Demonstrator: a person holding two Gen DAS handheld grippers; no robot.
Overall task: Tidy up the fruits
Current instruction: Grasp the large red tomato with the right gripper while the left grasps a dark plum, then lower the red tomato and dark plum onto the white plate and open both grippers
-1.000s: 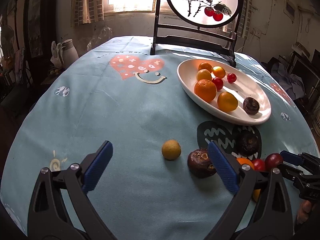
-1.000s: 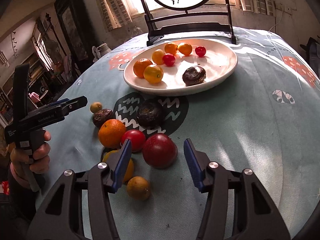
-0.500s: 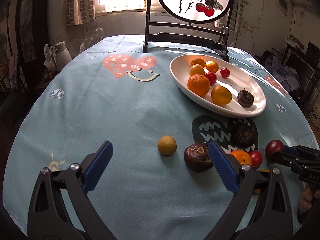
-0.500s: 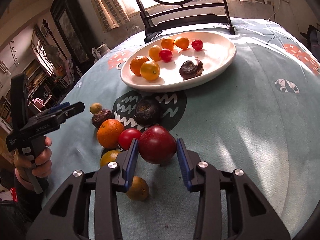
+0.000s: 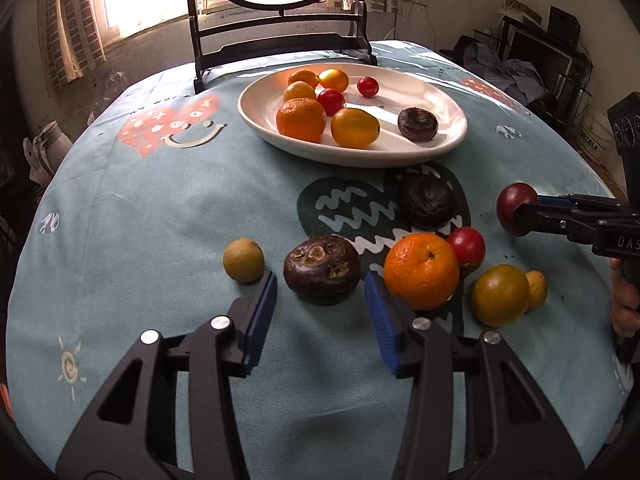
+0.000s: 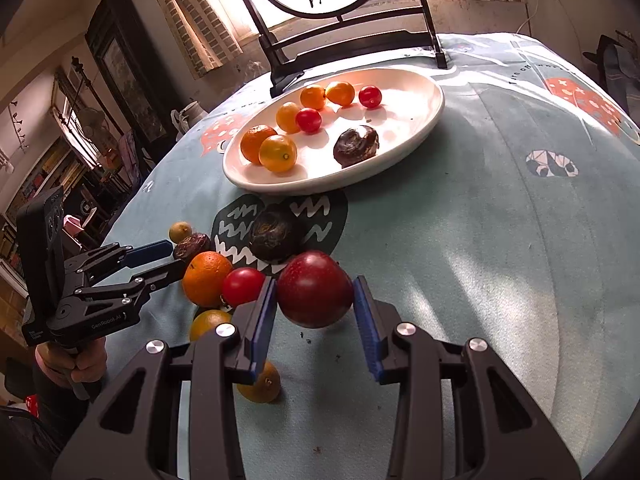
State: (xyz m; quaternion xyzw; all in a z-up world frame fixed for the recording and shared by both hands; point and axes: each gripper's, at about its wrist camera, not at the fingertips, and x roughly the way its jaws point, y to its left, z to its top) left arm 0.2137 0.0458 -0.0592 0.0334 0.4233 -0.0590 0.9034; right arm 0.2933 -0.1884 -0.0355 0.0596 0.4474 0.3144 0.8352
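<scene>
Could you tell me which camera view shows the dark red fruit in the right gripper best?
The right wrist view: the dark red fruit sits large and central between the right gripper's pads. The left wrist view shows it small at the right edge, partly hidden by the gripper's fingers.

Left tongs [image 5: 320,300] around dark fruit [image 5: 322,268]

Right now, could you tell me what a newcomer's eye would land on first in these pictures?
Probably the dark red plum, clamped between the right tongs in the foreground and lifted off the blue tablecloth. Next comes the white oval plate of oranges and cherry tomatoes at the far side. The left tongs, whose jaws have just been closing, straddle a wrinkled dark brown fruit without visibly gripping it.
</scene>
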